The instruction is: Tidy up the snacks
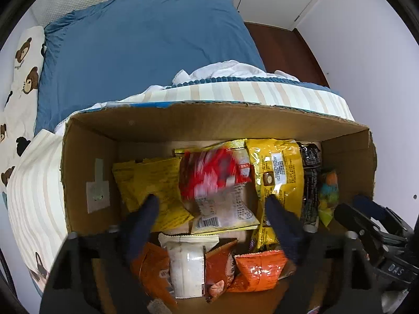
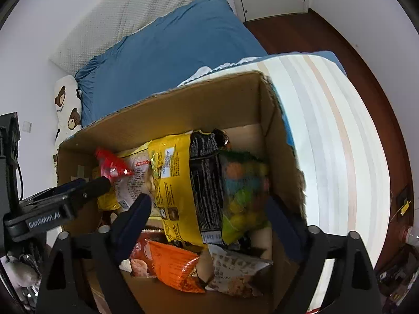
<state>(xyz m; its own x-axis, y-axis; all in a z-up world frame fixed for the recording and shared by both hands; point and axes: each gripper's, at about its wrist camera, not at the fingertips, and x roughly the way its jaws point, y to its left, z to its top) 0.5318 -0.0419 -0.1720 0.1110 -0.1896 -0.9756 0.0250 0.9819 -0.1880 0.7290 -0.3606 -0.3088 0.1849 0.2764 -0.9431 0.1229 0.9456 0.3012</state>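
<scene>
Hovering over the cardboard box (image 1: pixel 86 141), the left gripper (image 1: pixel 212 204) is spreading wide above the red-topped packet (image 1: pixel 209 175); the right gripper (image 2: pixel 209 206) likewise gapes empty. Advisable: descend squarely, pinch mid-packet.

Legible text: "GenRobot.AI" in white letters on the black body of the left tongs (image 2: pixel 125 196); barcode, digits unreadable, on the clear red-topped snack bag (image 1: pixel 209 221); fine print on the yellow foil snack bag (image 2: pixel 170 167) too small to read.

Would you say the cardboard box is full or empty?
Fairly full: the cardboard box holds many snack bags, covering most of its floor.
</scene>
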